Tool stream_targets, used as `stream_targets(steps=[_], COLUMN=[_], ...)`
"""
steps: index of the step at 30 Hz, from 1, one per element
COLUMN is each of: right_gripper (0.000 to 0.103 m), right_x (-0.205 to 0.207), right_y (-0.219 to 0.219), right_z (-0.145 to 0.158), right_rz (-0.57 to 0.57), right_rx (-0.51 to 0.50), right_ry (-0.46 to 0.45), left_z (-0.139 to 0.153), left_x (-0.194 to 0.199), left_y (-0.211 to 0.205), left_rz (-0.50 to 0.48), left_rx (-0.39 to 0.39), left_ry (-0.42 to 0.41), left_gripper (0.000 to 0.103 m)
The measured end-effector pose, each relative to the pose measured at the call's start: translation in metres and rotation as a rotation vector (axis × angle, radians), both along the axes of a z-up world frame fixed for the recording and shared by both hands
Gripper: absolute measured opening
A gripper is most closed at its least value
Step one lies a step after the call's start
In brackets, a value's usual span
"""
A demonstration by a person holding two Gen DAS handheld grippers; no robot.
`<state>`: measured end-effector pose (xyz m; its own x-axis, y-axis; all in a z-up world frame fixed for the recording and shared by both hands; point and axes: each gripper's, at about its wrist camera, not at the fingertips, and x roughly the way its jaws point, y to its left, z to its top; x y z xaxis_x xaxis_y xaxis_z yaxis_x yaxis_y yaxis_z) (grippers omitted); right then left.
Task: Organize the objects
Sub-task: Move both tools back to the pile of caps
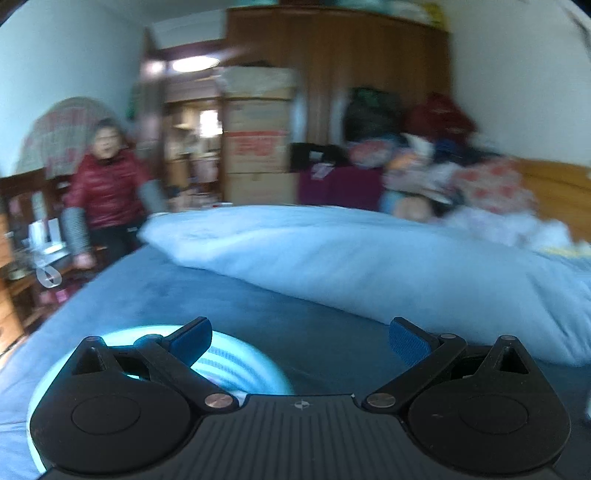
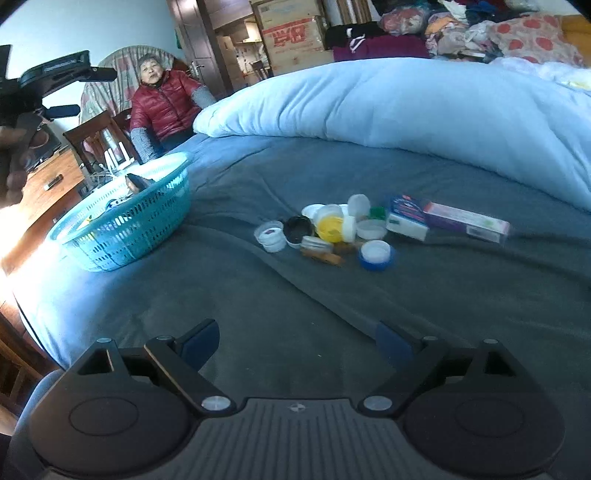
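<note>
A big bed (image 2: 258, 295) with a grey-blue sheet fills the room. A puffy light blue quilt (image 2: 406, 107) lies across it. Behind it is a heap of clothes (image 2: 480, 33). Cardboard boxes (image 1: 258, 144) are stacked by a tall brown wardrobe (image 1: 332, 55). The walls (image 1: 55, 55) are pale. A person in a red jacket (image 2: 162, 103) sits by a wooden desk (image 2: 48, 184). Bright light falls on the left.

Small lids and jars (image 2: 328, 229) lie heaped beside two boxes (image 2: 448, 219), near a turquoise basket (image 2: 125, 225)
</note>
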<state>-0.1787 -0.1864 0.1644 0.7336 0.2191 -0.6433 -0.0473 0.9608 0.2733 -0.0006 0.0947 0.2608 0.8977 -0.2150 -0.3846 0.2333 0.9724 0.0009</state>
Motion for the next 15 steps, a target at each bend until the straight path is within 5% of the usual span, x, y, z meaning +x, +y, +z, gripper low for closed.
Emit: stream_targets(steps=[8,15], right_gripper=[0.092,0.092], right_x=[-0.002,0.003], right_y=[-0.022,-0.041], right_z=[-0.023,-0.054], right_rz=[-0.052,-0.085], right_rx=[-0.011,-0.008], right_ry=[-0.011,0.039], left_z=[-0.111,-0.191], left_x=[-0.019,0.028], left_y=[-0.075,-0.087], left_rz=[-0.265,-0.224], left_rx=[0.081,0.014], left_ry=[0.182,0.306], left_gripper=[0.1,0.084])
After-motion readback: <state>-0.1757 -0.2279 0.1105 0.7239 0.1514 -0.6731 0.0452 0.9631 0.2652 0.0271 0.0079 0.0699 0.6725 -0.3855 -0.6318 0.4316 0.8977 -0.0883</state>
